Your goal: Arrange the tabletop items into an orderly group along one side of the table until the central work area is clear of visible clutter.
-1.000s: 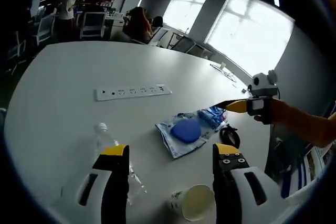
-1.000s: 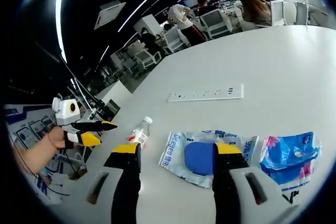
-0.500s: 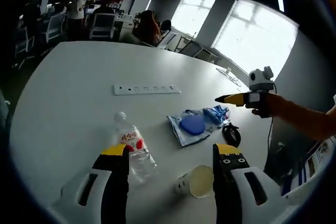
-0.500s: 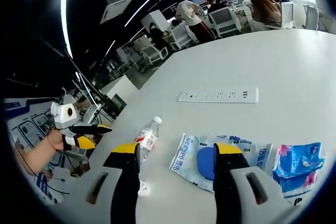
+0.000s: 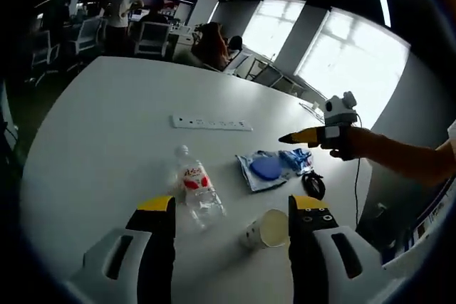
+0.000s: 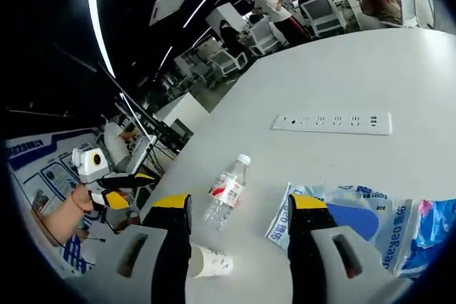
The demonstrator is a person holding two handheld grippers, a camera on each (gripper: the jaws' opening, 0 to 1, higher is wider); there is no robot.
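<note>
A clear water bottle (image 5: 198, 189) with a red label lies on its side on the white table (image 5: 107, 126). A paper cup (image 5: 265, 228) lies tipped over near my left gripper (image 5: 231, 208), which hovers open above the table and holds nothing. Beyond them lie a packet with a blue pad (image 5: 265, 170), a blue tissue pack (image 5: 296, 159) and a small black object (image 5: 312, 184). My right gripper (image 6: 239, 208) is open too, above the bottle (image 6: 226, 194), cup (image 6: 210, 263) and packet (image 6: 356, 218). A hand holds the right gripper (image 5: 303, 135) over the far items.
A white power strip (image 5: 211, 124) lies flat across the table's middle, also seen as the power strip (image 6: 335, 122). Office chairs and people sit beyond the far table edge (image 5: 142, 58). The left gripper (image 6: 125, 189) shows past the table's near left edge.
Both cameras have pulled back and up, so every item looks smaller. The cup has come into the right gripper view. Nothing on the table has moved.
</note>
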